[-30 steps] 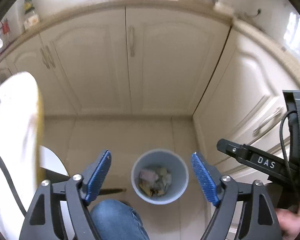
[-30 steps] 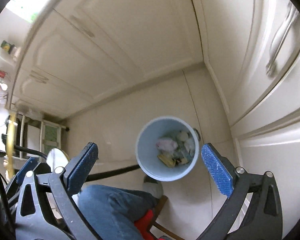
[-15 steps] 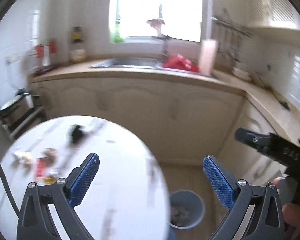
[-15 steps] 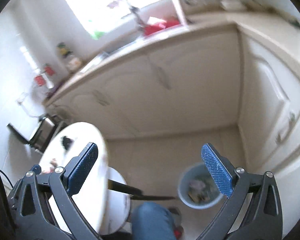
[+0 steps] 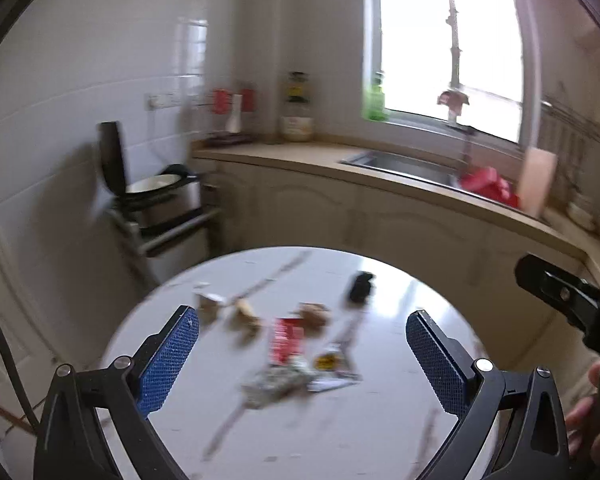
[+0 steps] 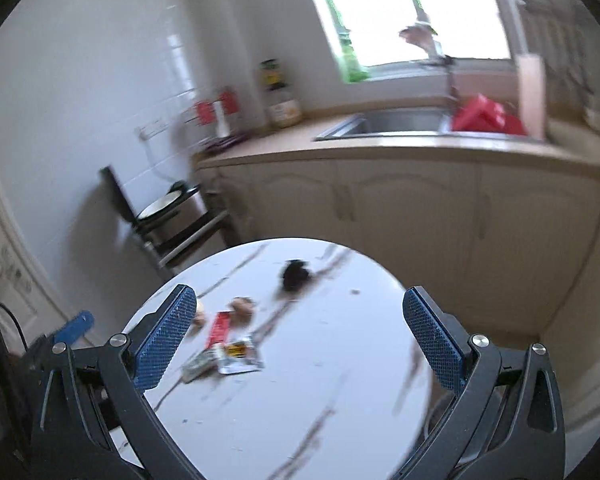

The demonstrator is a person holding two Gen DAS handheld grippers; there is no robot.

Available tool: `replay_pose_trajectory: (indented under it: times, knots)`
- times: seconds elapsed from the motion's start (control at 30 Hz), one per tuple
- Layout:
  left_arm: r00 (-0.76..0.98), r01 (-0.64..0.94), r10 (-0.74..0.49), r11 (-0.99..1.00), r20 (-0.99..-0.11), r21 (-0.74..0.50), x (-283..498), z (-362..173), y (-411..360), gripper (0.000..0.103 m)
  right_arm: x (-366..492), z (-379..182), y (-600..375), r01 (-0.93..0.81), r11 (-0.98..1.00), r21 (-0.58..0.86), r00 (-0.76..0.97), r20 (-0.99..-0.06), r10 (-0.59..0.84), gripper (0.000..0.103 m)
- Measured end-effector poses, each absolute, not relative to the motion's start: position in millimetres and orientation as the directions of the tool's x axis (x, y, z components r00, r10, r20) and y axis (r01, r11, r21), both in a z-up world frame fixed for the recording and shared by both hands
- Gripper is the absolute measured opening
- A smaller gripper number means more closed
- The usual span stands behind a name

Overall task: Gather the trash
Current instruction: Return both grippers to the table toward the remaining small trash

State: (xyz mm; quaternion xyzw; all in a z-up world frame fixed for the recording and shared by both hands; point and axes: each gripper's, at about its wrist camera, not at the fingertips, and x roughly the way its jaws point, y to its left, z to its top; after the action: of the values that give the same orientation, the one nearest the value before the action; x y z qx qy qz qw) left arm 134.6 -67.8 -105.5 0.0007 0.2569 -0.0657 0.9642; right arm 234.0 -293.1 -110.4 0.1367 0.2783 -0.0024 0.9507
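Both grippers swung up from bin on floor — bin gone from view, round white worktop (image 5: 380, 432) now ahead. My left gripper (image 5: 302, 360) wide open, empty; right gripper (image 6: 300, 344) also spread wide, nothing held. Remaining trash mid-worktop: red wrapper (image 5: 286, 340), crumpled paper (image 5: 276, 386), black scrap (image 5: 360, 286). Last drop done — next pick starts here.

Both wrist views above table (image 5: 380, 440)
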Motion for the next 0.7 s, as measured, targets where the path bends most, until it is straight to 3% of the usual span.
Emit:
replay_pose_trajectory:
  times: [0.4,0.7]
  knots:
    - [0.878,0.024,-0.048,0.998,-0.476,-0.057,119.5,-94.8,-10.4,0.102,252.4,-99.3,-210.7,-0.039,0.989,0.14,0.856,-0.506,0.105,0.103]
    - [0.818,0.043,-0.071,0.997,-0.57,-0.063,159.7,-130.3,-9.3,0.102,283.7,-139.0,-228.9,0.023,0.993,0.115,0.785,-0.617,0.053,0.103]
